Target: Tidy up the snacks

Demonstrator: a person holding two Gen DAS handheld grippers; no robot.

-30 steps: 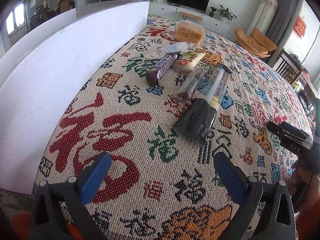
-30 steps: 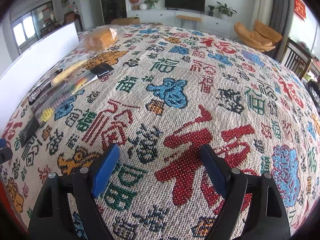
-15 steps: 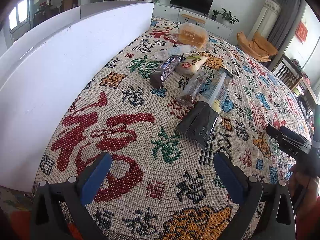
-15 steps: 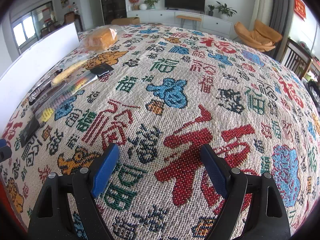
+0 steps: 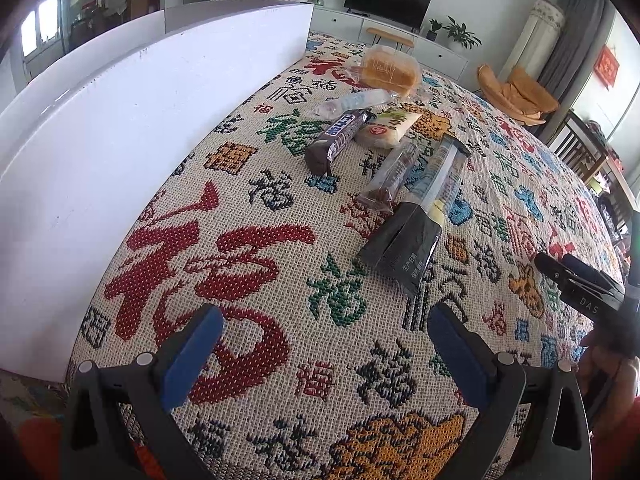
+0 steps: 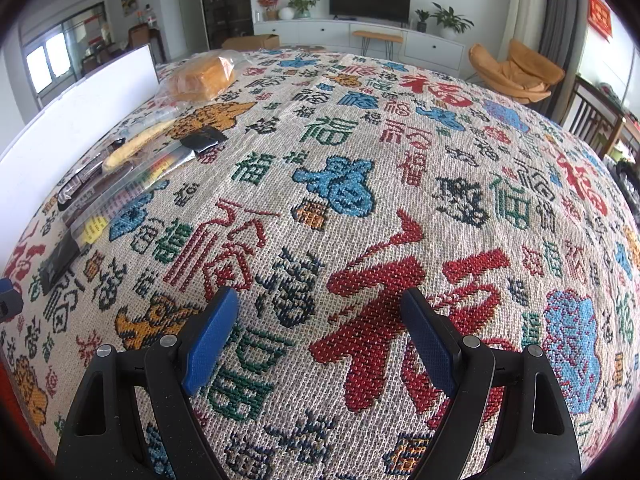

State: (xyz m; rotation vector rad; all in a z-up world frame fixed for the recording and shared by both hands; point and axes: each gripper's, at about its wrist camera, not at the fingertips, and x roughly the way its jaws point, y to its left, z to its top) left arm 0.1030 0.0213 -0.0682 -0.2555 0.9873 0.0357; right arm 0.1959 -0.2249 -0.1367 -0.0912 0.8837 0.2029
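Note:
Several snacks lie in a loose row on the patterned tablecloth (image 5: 248, 248): a long black-and-clear packet (image 5: 416, 224), a slim clear bar packet (image 5: 390, 178), a dark purple bar (image 5: 338, 140), a pale packet (image 5: 386, 128), a clear wrapper (image 5: 352, 102) and bagged bread (image 5: 386, 70). My left gripper (image 5: 324, 348) hovers open over the cloth, short of the black packet, nothing between its blue pads. My right gripper (image 6: 320, 336) is open over bare cloth, with the snacks (image 6: 120, 184) and the bread (image 6: 202, 76) far to its left.
A tall white board (image 5: 132, 148) stands along the table's left side, close to the snacks. The right gripper's black body (image 5: 580, 288) and a hand show at the right edge of the left wrist view. Beyond the table are a TV cabinet, plants and chairs.
The left wrist view has shifted slightly, so the snacks sit a little further right and lower in it. The right gripper has not moved; both stay open.

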